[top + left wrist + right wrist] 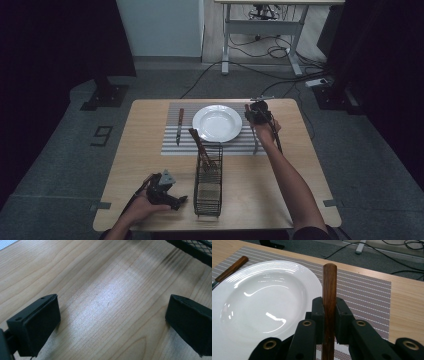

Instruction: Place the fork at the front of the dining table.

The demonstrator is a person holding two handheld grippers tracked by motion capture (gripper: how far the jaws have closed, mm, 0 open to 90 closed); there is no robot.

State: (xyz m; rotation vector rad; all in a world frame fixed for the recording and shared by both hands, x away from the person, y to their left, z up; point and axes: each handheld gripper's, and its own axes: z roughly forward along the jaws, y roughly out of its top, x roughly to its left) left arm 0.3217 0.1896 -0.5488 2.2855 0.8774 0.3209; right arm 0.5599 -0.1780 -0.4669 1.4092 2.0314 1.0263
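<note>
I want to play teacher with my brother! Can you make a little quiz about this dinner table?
1. True or false: the left gripper holds a spoon.
2. What does the right gripper clamp?
A. a cup
B. a wooden handle
C. a napkin
3. What lies on the striped placemat left of the white plate?

Key: 1 false, its jaws stand open over bare table; 2 B; 3 a knife.
</note>
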